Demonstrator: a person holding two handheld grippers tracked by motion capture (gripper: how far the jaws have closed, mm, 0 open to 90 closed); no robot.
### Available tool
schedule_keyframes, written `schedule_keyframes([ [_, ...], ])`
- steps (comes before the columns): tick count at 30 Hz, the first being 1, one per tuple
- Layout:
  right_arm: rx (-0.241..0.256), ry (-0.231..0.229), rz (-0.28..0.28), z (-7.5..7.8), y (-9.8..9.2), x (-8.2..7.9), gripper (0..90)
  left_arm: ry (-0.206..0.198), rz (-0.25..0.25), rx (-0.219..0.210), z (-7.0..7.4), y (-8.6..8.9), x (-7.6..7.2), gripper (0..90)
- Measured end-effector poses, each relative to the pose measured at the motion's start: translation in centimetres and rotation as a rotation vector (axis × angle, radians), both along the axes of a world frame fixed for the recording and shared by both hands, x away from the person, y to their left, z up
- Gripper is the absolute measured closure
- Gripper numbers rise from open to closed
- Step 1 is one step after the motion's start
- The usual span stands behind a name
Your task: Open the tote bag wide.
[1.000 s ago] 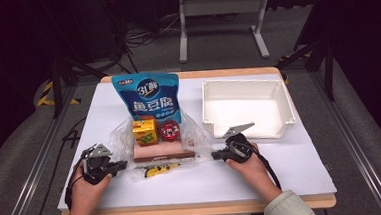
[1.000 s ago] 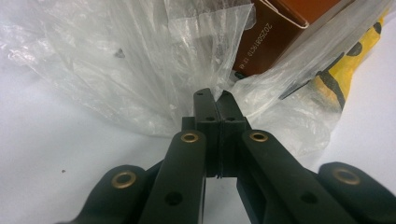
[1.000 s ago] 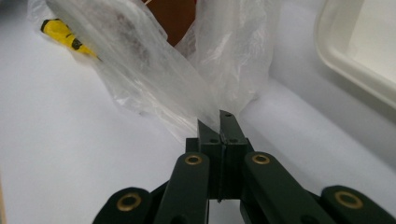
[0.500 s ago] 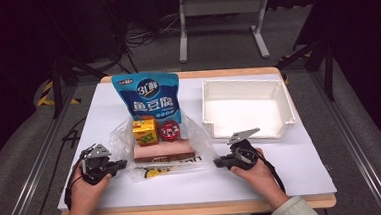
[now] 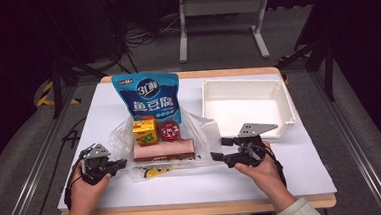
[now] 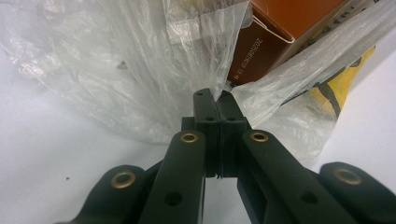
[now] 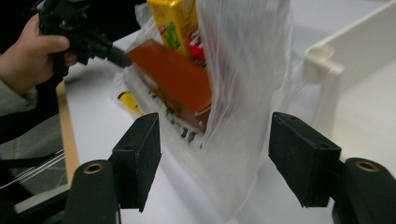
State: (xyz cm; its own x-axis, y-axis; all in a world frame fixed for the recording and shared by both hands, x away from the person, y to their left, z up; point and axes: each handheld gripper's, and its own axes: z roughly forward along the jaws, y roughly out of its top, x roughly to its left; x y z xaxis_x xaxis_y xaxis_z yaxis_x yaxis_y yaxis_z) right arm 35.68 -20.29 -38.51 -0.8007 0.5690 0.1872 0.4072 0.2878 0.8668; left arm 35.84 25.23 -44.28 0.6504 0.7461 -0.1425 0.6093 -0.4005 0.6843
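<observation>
Clear plastic bag (image 5: 200,132) lies crumpled mid-desk (image 5: 302,171), thin and wrinkled, see-through. Inside it: a brown box (image 5: 163,150) lying flat, a yellow juice carton (image 5: 145,130) and a red round tin (image 5: 169,130) behind it. A yellow-labelled item (image 5: 152,172) sits under the film at the near edge. Blue snack pouch (image 5: 148,97) lies just behind the bag, white tray (image 5: 246,104) to the right of it.

Left hand-held gripper (image 5: 120,163) is at the bag's left edge; right hand-held gripper (image 5: 217,152) is at the bag's right edge.

Left gripper view: the left hand-held gripper (image 6: 215,100) has jaws pressed together, pinching a fold of the plastic bag (image 6: 140,60); high view is too small to show that pinch. Brown box (image 6: 280,32) shows a printed date code here, upside down and hard to read.

Right gripper view: right hand-held gripper (image 7: 215,154) jaws stand wide apart, the bag's (image 7: 243,93) upright film between them, not clamped. Cannot tell whether a pad touches the film. Same view shows the brown box (image 7: 173,77) end-on, the carton (image 7: 175,21) cut off at the top, the tray's corner (image 7: 327,60), and the left hand (image 7: 32,51) farther off.

Red tin mostly hidden behind film in the right gripper view. Yellow-labelled item's kind unclear.
</observation>
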Motion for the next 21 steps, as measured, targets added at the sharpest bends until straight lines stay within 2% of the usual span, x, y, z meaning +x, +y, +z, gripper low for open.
schedule_keyframes([
  [2,0.001,-0.046,-0.025,1.0,0.0,0.2,33.2,0.0,0.0,0.001,0.0,0.0,0.0,89.7],
  [5,0.011,-0.098,-0.033,2.4,0.4,0.5,32.6,0.0,0.001,-0.001,0.0,0.0,0.0,89.7],
  [6,0.011,-0.098,-0.033,2.4,0.4,0.5,32.6,0.0,0.001,-0.001,0.0,0.0,0.0,89.7],
  [9,0.019,-0.147,-0.044,3.8,1.1,1.0,32.6,-0.001,0.001,0.0,0.0,0.0,0.0,89.7],
  [12,0.036,-0.159,-0.049,4.5,1.8,1.9,34.7,-0.003,-0.002,0.0,-0.1,0.0,0.0,89.7],
  [14,0.042,-0.162,-0.047,4.8,2.2,2.2,45.1,-0.002,-0.001,0.0,-0.1,0.1,0.0,89.6],
  [17,0.001,-0.181,-0.038,4.6,2.6,2.0,74.3,-0.006,-0.002,-0.001,-0.1,0.1,0.0,89.7],
  [18,0.001,-0.181,-0.038,4.6,2.6,2.0,74.3,-0.006,-0.002,-0.001,-0.1,0.1,0.0,89.7],
  [19,-0.055,-0.171,-0.014,3.8,2.9,1.7,88.7,-0.007,-0.002,-0.003,-0.1,0.1,0.0,89.7],
  [20,-0.055,-0.171,-0.014,3.8,2.9,1.7,88.7,-0.005,-0.002,-0.001,-0.1,0.1,0.0,89.7],
  [21,-0.082,-0.151,0.0,3.2,3.1,1.7,89.8,-0.004,-0.001,-0.004,-0.1,0.1,0.0,89.7],
])
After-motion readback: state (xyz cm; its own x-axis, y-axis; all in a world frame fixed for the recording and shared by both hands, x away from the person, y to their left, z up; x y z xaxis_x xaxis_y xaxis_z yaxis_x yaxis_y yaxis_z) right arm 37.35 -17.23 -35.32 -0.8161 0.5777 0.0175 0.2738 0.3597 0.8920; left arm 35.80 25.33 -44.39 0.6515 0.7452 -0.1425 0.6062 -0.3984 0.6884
